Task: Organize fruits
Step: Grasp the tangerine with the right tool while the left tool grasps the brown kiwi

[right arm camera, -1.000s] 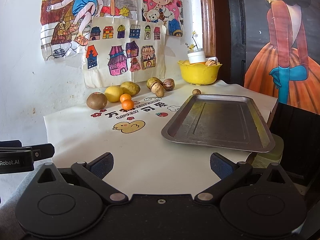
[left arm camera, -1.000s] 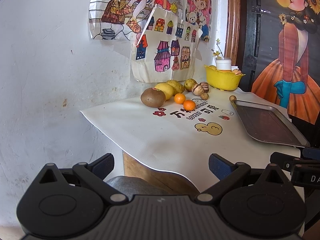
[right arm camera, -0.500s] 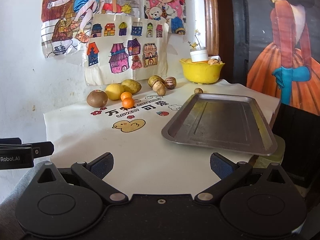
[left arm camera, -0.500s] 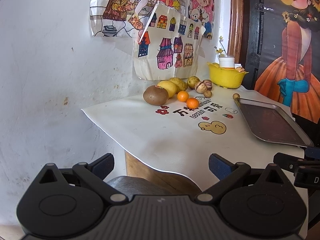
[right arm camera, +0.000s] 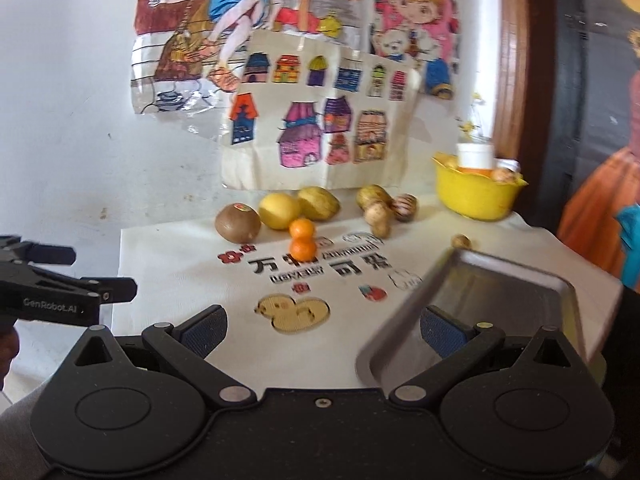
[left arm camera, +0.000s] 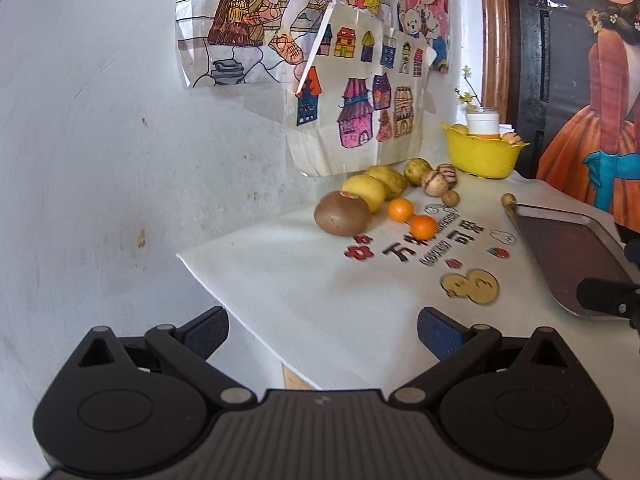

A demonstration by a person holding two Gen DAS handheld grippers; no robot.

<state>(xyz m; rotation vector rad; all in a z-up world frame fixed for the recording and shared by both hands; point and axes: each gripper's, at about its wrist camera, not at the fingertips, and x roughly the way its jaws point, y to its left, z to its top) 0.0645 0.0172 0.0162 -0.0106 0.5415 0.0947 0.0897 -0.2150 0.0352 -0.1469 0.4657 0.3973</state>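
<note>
Several fruits lie in a row at the back of the white table mat: a brown kiwi (left arm camera: 342,218) (right arm camera: 237,223), a yellow lemon (left arm camera: 365,192) (right arm camera: 279,211), two small oranges (left arm camera: 423,227) (right arm camera: 302,249), green-yellow fruits (right arm camera: 319,203) and striped brown ones (left arm camera: 436,182). A grey metal tray (left arm camera: 568,252) (right arm camera: 500,300) lies at the right. My left gripper (left arm camera: 322,330) is open and empty above the mat's near left corner. My right gripper (right arm camera: 322,330) is open and empty above the tray's near left corner.
A yellow bowl (left arm camera: 482,154) (right arm camera: 476,196) holding a white jar and fruits stands at the back right. Drawings hang on the white wall (left arm camera: 100,140) behind the fruits. The table's left edge drops off near the left gripper. A dark door with a poster is at the right.
Both grippers have moved forward toward the fruits and stayed open. The right gripper has also swung left, so the tray now sits lower right in its view.
</note>
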